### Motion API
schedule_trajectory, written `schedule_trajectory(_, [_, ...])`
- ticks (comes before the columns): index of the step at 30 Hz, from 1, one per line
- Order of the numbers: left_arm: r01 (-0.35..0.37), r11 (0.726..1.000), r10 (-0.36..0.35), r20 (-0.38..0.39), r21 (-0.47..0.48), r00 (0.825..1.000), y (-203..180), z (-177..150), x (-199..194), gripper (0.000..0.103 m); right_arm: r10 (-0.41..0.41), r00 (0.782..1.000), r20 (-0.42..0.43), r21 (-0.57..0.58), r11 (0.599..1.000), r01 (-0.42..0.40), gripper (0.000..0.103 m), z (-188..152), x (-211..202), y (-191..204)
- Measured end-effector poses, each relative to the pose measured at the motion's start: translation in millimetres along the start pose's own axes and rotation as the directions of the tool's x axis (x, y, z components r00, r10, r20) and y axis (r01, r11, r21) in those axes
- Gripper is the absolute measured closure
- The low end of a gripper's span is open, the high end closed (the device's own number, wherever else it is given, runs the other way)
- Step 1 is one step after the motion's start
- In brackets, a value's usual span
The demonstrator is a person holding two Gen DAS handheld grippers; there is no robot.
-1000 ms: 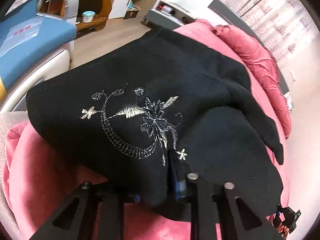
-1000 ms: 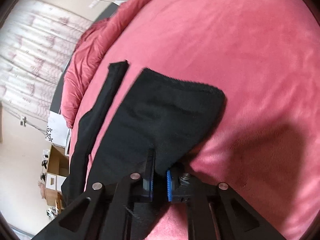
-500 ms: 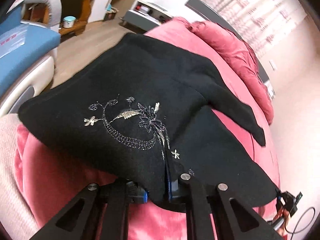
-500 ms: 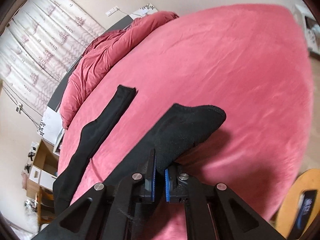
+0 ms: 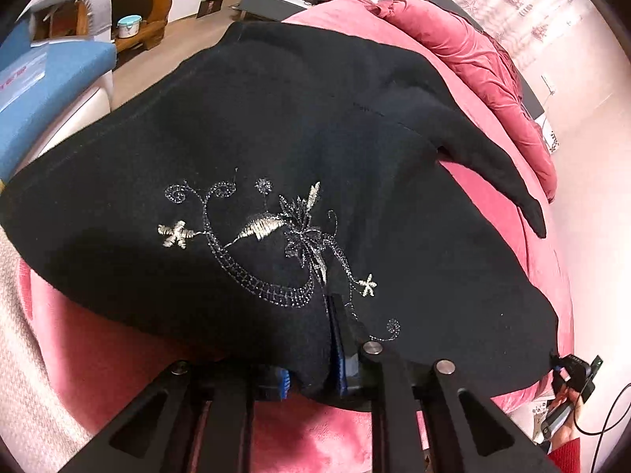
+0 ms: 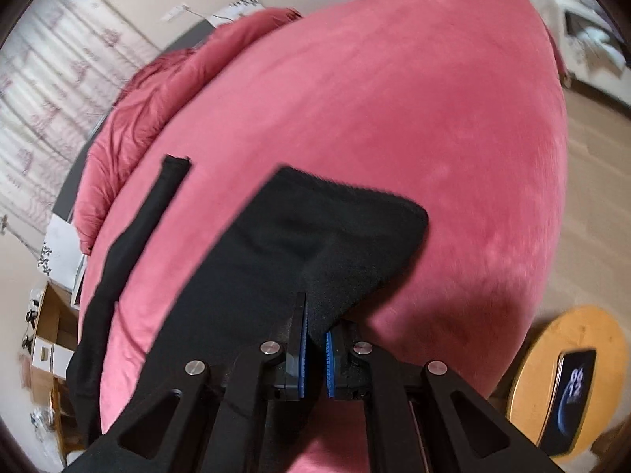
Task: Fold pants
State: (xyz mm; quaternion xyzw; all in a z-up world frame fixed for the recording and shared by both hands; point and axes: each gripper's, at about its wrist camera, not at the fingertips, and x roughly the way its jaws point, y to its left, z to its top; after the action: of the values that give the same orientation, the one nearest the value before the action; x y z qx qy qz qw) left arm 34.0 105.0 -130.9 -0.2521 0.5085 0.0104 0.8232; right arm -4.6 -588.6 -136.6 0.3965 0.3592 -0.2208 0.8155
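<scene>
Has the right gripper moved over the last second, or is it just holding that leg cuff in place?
Yes. The right gripper, shut on the pants cuff, lifted from the pink bed and drew back: the bed's far edge and the yellow table came into view.

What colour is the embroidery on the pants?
Silvery-white floral embroidery on black pants, clearest in the left wrist view.

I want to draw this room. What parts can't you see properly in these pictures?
- Left wrist view: the black pants cover most of the pink bed; the left claw pads are buried in fabric.
- Left wrist view: the right claw is tiny at the edge.
- Right wrist view: the far pant leg is motion-blurred; the phone is cut off below.
</scene>
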Motion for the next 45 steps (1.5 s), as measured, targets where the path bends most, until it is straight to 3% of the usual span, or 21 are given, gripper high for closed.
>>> schedule_trajectory(2, [-0.021, 1.000, 0.022, -0.011, 0.014, 1.000, -2.9, -0.5, -3.7, 0.081, 0.008, 1.000, -0.001, 0.000, 1.000, -0.008, 0.089, 0.0, -0.7, -3.7])
schedule_trajectory(4, [-0.029, 0.999, 0.029, -0.031, 0.014, 0.999, -8.2, 1.5, -11.3, 0.079, -0.014, 1.000, 0.003, -0.020, 1.000, 0.014, 0.080, 2.1, -5.3, -3.8])
schedule_trajectory(6, [-0.048, 0.998, 0.049, -0.035, 0.034, 0.998, -15.5, 2.4, -20.0, 0.078, -0.065, 0.997, 0.035, -0.052, 0.996, 0.067, 0.060, 5.5, -14.4, 0.2])
schedule_trajectory(9, [-0.096, 0.991, 0.100, -0.030, 0.094, 0.995, -23.4, -1.2, -34.7, 0.076, -0.126, 0.985, 0.116, -0.079, 0.988, 0.136, 0.054, 11.9, -35.4, 4.7])
schedule_trajectory(14, [-0.089, 0.989, 0.089, 0.006, 0.117, 0.996, -26.3, -0.6, -58.9, 0.072, -0.166, 0.962, 0.218, -0.181, 0.961, 0.207, 0.050, 18.8, -60.6, 31.9])
schedule_trajectory(18, [-0.087, 0.983, 0.068, 0.120, 0.162, 0.990, -36.6, -3.4, -91.6, 0.070, -0.096, 0.972, 0.214, -0.276, 0.949, 0.154, 0.046, 20.4, -59.2, 69.7])
schedule_trajectory(23, [-0.015, 0.983, -0.024, 0.213, 0.180, 0.977, -57.7, 13.8, -101.5, 0.066, 0.008, 0.994, 0.112, -0.312, 0.950, 0.028, 0.046, 20.7, -25.9, 114.3])
schedule_trajectory(26, [0.091, 0.971, -0.129, 0.163, 0.222, 0.978, -84.3, 34.5, -75.0, 0.065, 0.059, 0.998, 0.025, -0.310, 0.949, -0.048, 0.046, 21.1, 4.0, 140.8])
schedule_trajectory(28, [0.176, 0.961, -0.197, 0.085, 0.212, 0.977, -104.4, 51.2, -45.1, 0.065, 0.106, 0.994, -0.042, -0.270, 0.956, -0.113, 0.046, 23.9, 27.2, 156.0])
schedule_trajectory(30, [0.283, 0.940, -0.293, 0.025, 0.192, 0.956, -126.4, 64.2, -12.5, 0.065, 0.151, 0.984, -0.094, -0.193, 0.967, -0.167, 0.046, 28.7, 48.2, 161.7])
schedule_trajectory(33, [0.281, 0.933, -0.287, -0.004, 0.223, 0.958, -159.2, 81.1, 33.5, 0.065, 0.182, 0.976, -0.116, -0.097, 0.976, -0.193, 0.046, 40.3, 79.8, 171.1])
schedule_trajectory(35, [0.247, 0.944, -0.250, -0.012, 0.219, 0.968, -172.7, 92.9, 59.7, 0.065, 0.180, 0.977, -0.116, -0.090, 0.977, -0.191, 0.046, 48.3, 96.7, 182.7])
schedule_trajectory(40, [0.243, 0.965, -0.245, 0.004, 0.101, 0.970, -179.4, 125.3, 113.5, 0.065, 0.158, 0.980, -0.121, -0.138, 0.975, -0.174, 0.046, 73.0, 133.6, 214.3])
schedule_trajectory(45, [0.286, 0.956, -0.285, 0.031, -0.062, 0.958, -175.5, 145.9, 152.7, 0.063, 0.138, 0.983, -0.123, -0.096, 0.984, -0.150, 0.046, 100.7, 179.3, 233.9])
